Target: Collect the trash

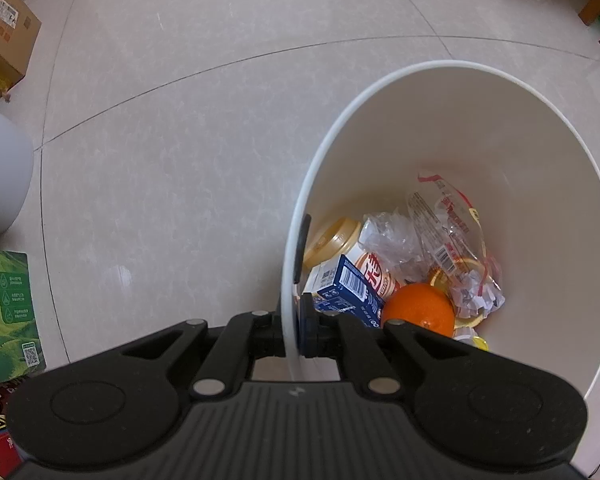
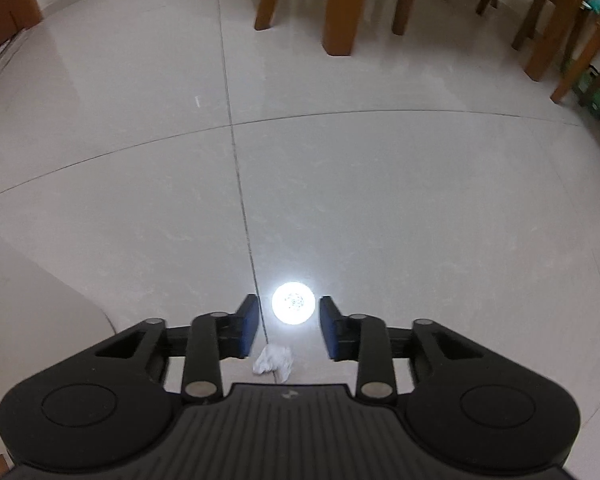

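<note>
The room is floored in pale glossy tiles with dark grout lines, and the legs of wooden chairs and a table (image 2: 338,8) stand at its far side; cardboard boxes (image 1: 4,28) sit along one wall. A ceiling lamp reflects off the floor (image 2: 380,200) as a bright white disc.

The left gripper (image 1: 296,320) points straight down at the edge of a white trash bin (image 1: 540,168), its fingers pressed together on the bin's thin wall, one pad outside and one inside, so it is pinching the rim. Inside the bin lie an orange (image 1: 418,312), a blue carton (image 1: 344,292), a gold-lidded bottle (image 1: 332,236), a clear printed wrapper (image 1: 448,220) and some crumpled paper (image 1: 478,296).

The right gripper (image 2: 288,328) hangs over open floor, angled steeply downward, its fingers spread apart with nothing between the pads. The remaining piece of trash, a small crumpled white tissue (image 2: 274,362), lies on the tile right beside a grout line. From the right wrist's view it sits below the gap between the fingers, nearer the gripper body than the fingertips and a touch toward the left pad. So the tissue lies under and slightly behind the line the gripper points along. It is a lumpy wad with no strong long axis, a little wider than tall as seen here.

The right hand is clearly the free one and, I judge, the nearer; the left is occupied with the bin. To take the tissue, I would expect the right gripper to come down and draw back slightly so that the pads straddle the wad.
</note>
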`<action>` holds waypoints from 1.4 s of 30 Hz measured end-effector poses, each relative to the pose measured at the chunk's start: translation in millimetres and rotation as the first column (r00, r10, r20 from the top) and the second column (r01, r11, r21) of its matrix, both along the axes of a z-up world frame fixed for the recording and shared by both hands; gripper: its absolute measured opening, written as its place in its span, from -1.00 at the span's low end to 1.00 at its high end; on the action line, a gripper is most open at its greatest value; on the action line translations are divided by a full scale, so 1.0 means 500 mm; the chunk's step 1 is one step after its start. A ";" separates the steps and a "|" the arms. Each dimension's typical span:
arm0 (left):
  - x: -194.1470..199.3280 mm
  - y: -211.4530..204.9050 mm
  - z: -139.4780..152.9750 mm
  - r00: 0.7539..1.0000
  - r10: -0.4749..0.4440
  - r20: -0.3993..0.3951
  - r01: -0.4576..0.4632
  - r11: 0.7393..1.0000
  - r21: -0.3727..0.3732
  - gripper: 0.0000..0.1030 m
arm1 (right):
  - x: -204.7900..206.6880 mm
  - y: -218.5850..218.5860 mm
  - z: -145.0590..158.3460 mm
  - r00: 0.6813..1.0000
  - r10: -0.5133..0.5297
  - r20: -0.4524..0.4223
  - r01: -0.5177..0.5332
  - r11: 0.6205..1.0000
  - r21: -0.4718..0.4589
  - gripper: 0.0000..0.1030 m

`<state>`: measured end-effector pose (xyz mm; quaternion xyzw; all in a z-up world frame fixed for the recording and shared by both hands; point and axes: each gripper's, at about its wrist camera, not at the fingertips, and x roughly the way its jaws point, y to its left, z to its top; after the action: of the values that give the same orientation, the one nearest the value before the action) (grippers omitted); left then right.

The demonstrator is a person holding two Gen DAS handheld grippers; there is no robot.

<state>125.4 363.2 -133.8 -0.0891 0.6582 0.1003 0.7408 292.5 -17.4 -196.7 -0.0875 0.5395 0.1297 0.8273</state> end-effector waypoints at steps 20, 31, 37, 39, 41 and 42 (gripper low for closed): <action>0.002 -0.002 0.000 1.000 -0.023 -0.006 0.023 1.000 -0.002 -0.95 | 0.022 -0.026 -0.388 0.946 -0.259 -0.193 0.259 0.965 -0.028 0.41; 0.003 -0.001 0.000 1.000 -0.029 -0.008 0.029 1.000 -0.004 -0.95 | 0.035 -0.012 -0.421 0.948 -0.244 -0.205 0.235 0.970 -0.067 -0.17; 0.003 -0.001 0.000 0.999 -0.034 -0.006 0.034 0.999 -0.002 -0.95 | 0.022 0.010 -0.391 0.958 -0.206 -0.202 0.192 0.978 -0.085 -0.50; 0.003 0.000 0.000 0.999 -0.032 -0.007 0.032 0.999 -0.002 -0.95 | 0.018 0.017 -0.358 0.960 -0.195 -0.204 0.181 0.980 -0.083 -0.50; 0.002 -0.002 0.001 0.999 -0.035 -0.005 0.035 0.999 0.003 -0.95 | 0.006 0.029 -0.306 0.969 -0.144 -0.200 0.133 0.989 -0.071 -0.50; 0.002 -0.002 0.001 0.999 -0.035 -0.005 0.035 0.999 0.004 -0.95 | 0.003 0.037 -0.276 0.974 -0.117 -0.193 0.104 0.991 -0.078 -0.50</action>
<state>126.6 362.1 -133.4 -0.0760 0.6613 0.0888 0.7410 294.1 1.0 -334.6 -0.0719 0.6271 0.0731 0.7721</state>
